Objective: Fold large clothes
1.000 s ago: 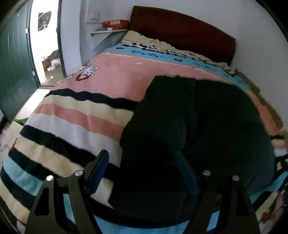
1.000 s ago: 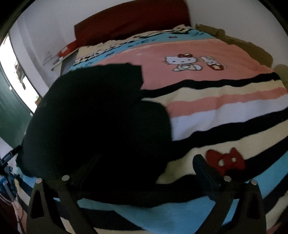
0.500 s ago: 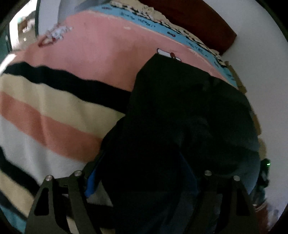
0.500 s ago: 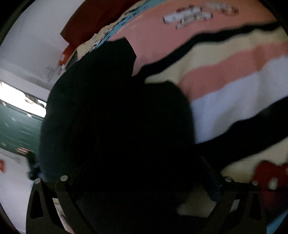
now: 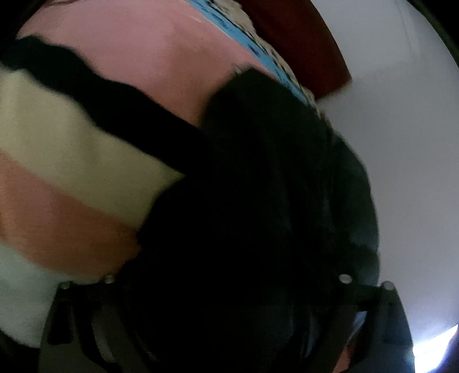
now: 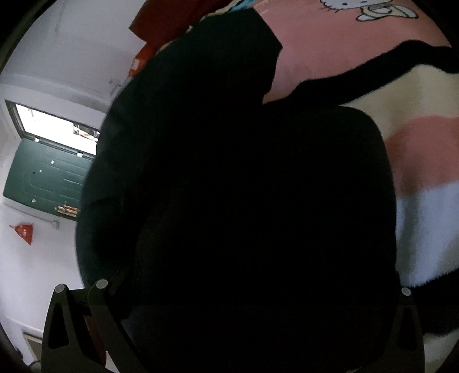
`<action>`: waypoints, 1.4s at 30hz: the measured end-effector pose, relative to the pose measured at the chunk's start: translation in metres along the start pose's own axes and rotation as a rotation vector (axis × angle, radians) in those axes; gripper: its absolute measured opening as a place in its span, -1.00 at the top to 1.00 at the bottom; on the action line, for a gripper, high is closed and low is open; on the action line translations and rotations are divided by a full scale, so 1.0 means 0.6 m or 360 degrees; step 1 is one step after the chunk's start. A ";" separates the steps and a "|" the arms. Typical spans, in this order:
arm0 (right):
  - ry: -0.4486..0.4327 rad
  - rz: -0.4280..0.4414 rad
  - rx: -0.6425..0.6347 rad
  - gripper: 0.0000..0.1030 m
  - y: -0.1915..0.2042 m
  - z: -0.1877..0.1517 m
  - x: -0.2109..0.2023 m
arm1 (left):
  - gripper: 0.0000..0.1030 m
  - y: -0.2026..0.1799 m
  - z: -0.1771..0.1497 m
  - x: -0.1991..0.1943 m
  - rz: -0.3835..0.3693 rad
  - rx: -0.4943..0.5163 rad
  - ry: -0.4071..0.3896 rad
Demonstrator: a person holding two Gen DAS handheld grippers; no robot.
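— Seen from the left wrist, far left first?
— Striped blanket (image 5: 74, 160), bands of cream, salmon and white, black stripe crossing; then black garment (image 5: 258, 215) spread over it toward the dark red headboard (image 5: 298, 43) and white wall (image 5: 401, 143)

— Left gripper (image 5: 229, 324)?
— Buried under the dark cloth; fingertips hidden, so impossible to tell whether parted or closed

— From the right wrist?
— Green door (image 6: 48, 178) at left, same garment (image 6: 243, 200) filling the middle, blanket (image 6: 416, 160) with white cartoon cat (image 6: 370, 8) at right

— Right gripper (image 6: 229, 330)?
— Likewise swallowed by fabric; only the outer frames visible, grip impossible to judge
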State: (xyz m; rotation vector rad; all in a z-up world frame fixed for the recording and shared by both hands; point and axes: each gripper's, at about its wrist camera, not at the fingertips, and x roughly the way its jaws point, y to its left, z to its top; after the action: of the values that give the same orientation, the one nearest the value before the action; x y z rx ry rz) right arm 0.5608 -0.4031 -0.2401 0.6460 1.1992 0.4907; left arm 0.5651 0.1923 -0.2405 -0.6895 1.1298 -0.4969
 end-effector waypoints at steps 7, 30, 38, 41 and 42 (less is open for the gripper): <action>-0.0118 -0.0072 -0.0114 -0.99 0.012 -0.028 0.024 | -0.81 -0.057 -0.040 0.020 0.0170 0.0188 -0.0049; -0.0374 -0.0075 -0.0707 0.49 0.319 -0.089 -0.141 | 0.56 -0.311 -0.145 -0.197 -0.0092 0.0591 -0.0359; -0.0269 -0.0046 -0.0563 0.49 0.242 -0.169 -0.125 | 0.55 -0.256 -0.196 -0.115 0.0019 0.0581 -0.0150; -0.0200 -0.0130 -0.0490 0.43 0.191 -0.182 -0.083 | 0.54 -0.205 -0.207 -0.084 0.0078 0.0550 -0.0112; -0.0211 -0.0104 -0.0444 0.41 0.173 -0.185 -0.082 | 0.50 -0.191 -0.207 -0.085 0.0083 0.0532 -0.0112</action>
State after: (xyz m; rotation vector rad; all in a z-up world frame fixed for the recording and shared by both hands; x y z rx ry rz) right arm 0.4390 -0.3385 -0.1594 0.3927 1.0008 0.5398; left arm 0.4288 0.1166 -0.1577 -0.3828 0.9665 -0.5958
